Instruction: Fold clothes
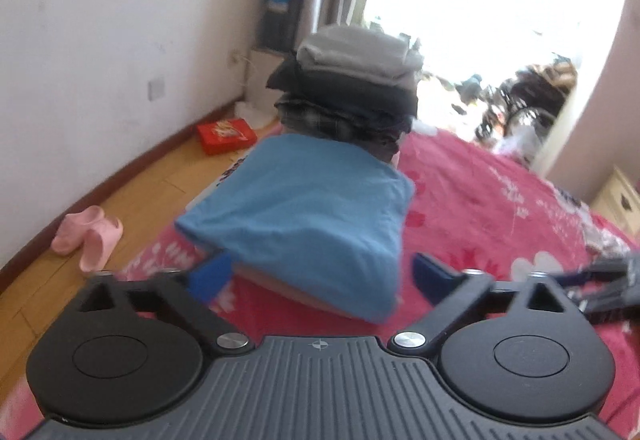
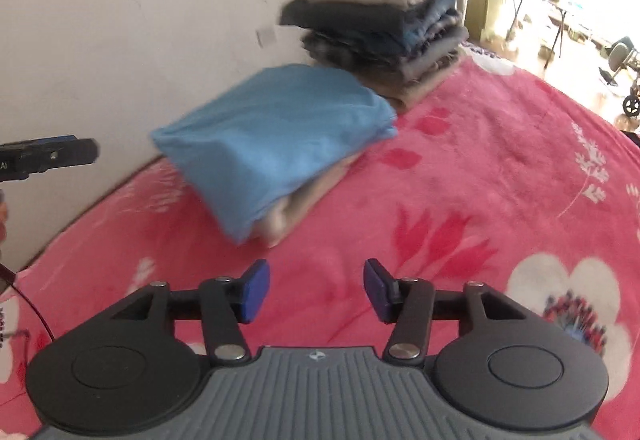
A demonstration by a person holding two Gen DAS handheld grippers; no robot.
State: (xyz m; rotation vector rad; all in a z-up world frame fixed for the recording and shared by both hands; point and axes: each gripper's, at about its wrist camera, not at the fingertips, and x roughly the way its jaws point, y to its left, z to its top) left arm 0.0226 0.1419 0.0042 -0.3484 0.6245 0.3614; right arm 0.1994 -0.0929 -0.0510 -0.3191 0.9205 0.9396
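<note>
A folded blue garment (image 1: 304, 216) (image 2: 276, 132) lies on the pink floral blanket (image 1: 480, 208) (image 2: 460, 180), on top of a folded beige piece (image 2: 280, 216). Behind it rises a stack of several folded clothes (image 1: 348, 88) (image 2: 380, 28), grey and dark. My left gripper (image 1: 320, 272) is wide open just in front of the blue garment, whose near edge shows between the fingers; the pads do not press it. It also appears at the left edge of the right wrist view (image 2: 48, 156). My right gripper (image 2: 316, 288) hangs open over bare blanket, short of the blue garment, with nothing between its fingers.
The bed's left edge drops to a wooden floor with pink slippers (image 1: 88, 236) and a red box (image 1: 226, 136) by the white wall. A cream cabinet (image 1: 620, 200) stands at the right. A bright doorway lies beyond the stack, with a wheelchair (image 2: 624, 68) outside.
</note>
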